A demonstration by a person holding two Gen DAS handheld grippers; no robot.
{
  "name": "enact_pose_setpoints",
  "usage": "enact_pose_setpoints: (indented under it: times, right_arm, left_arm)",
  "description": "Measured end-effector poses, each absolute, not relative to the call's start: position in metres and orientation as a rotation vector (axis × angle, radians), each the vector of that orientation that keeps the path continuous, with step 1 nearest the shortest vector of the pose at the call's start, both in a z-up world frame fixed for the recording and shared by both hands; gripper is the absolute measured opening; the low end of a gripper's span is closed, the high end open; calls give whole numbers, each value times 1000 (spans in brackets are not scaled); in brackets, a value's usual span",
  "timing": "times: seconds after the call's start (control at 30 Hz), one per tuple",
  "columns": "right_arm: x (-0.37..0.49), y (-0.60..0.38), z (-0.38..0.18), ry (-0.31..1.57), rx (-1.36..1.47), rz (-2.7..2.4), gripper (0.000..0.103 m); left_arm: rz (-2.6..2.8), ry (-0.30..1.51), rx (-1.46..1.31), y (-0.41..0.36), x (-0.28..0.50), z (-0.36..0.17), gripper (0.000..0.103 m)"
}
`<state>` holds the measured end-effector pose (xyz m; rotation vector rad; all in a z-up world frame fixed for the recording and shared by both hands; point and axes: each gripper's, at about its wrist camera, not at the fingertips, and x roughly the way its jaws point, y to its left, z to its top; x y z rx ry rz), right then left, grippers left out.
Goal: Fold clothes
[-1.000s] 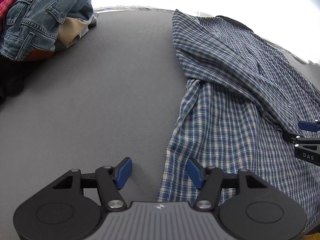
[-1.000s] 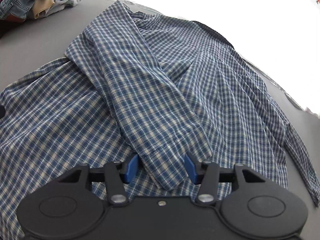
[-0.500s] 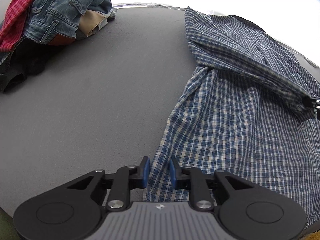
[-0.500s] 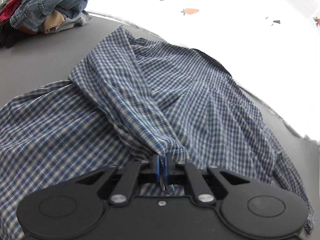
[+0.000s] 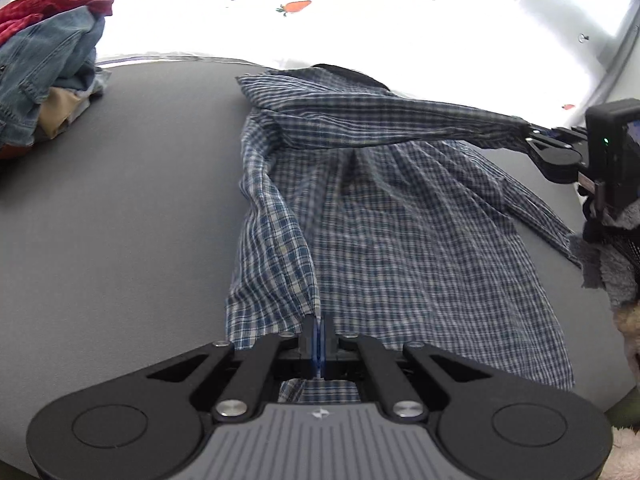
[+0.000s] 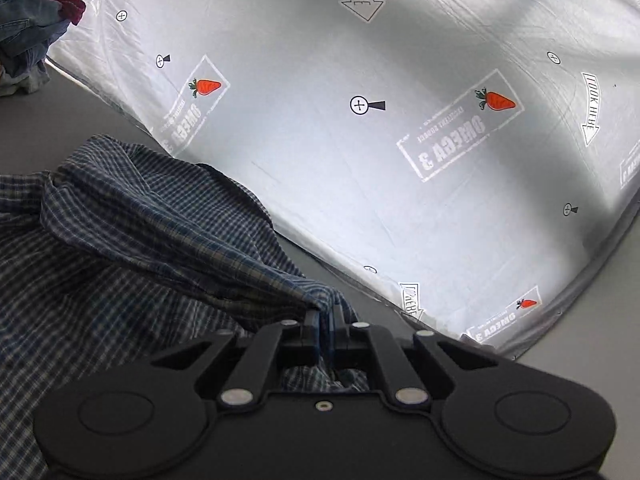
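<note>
- The plaid shirt [image 5: 400, 240] in blue and white lies spread on the grey tabletop [image 5: 120, 220], right of centre in the left wrist view, collar end at the far side
- Its near left edge is lifted off the surface and folds over into a loose vertical ridge
- The left gripper [image 5: 319, 344] is clamped tight on that near hem; its blue pads meet with cloth between them, and more plaid shows below the jaws
- One sleeve [image 5: 400, 124] is pulled taut across the far part of the shirt, running rightward up to the right gripper [image 6: 326, 334]
- The right gripper is likewise closed down on the sleeve end, with bunched checked fabric pinched between its fingers and hanging beneath them
- In the left wrist view the right tool sits at the far right edge, with a fuzzy grey sleeve [image 5: 616, 264] of the person behind it
- A pile of clothes [image 5: 44, 64] sits at the far left of the tabletop: blue denim, something red on top, a tan piece underneath
- Beyond the table's far edge hangs a white sheet [image 6: 360, 140] printed with carrots, arrows and crosshair marks
- No containers are in sight
</note>
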<state>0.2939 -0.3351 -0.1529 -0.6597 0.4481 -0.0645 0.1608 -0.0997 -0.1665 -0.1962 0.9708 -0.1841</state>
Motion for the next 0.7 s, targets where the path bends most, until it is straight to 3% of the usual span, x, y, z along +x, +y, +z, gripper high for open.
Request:
enact_pose_setpoints:
  times: [0.3,0.5,0.6,0.7]
  right_arm:
    - [309,-400,-154,483,-639,-177,4]
    - [315,-411,-181,542,-669,-190,4]
    - [317,-418,-194,619,-631,-216,6]
    - [304,-424,-202,712,-504,-200,15]
  left_arm:
    - [-352,1187,14,-195,188,-240,3]
    - [-421,1196,12,-197,188,-238,22]
    - [-417,1147,-2,-185,182,-221,37]
    - [-340,1102,-39,-162,177,-208,39]
